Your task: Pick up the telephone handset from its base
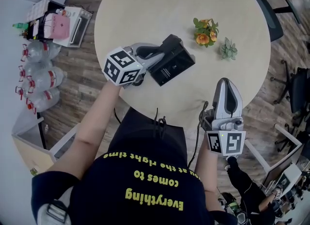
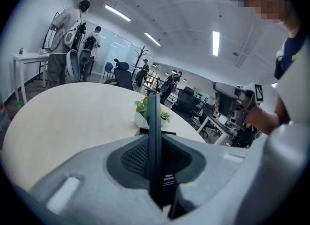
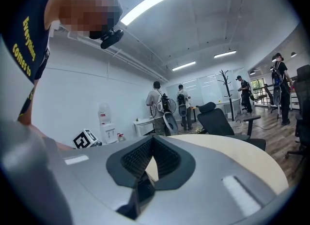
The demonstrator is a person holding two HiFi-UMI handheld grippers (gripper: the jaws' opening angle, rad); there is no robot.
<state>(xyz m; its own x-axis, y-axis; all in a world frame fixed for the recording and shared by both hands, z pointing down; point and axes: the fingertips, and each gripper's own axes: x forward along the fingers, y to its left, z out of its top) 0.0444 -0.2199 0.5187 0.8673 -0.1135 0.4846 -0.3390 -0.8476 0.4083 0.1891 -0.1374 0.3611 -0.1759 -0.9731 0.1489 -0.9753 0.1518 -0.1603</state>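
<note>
Between left gripper [image 2: 155, 142] jaws, clamped black telephone [image 1: 172, 62]

Black handset [image 1: 172, 60], seemingly; beige table [image 1: 145, 11]

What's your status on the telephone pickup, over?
Left claw shut on the black rectangular telephone piece. Right claw shut, empty, at the round beige table's edge. Nothing in the way.

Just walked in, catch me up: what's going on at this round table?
A person holds a hand-held gripper in each hand at a round table. The left hand-held gripper is clamped on the thin edge of a black telephone part. The right hand-held gripper is shut and empty, by the table's edge. Orange flowers and a small succulent stand beyond.
</note>
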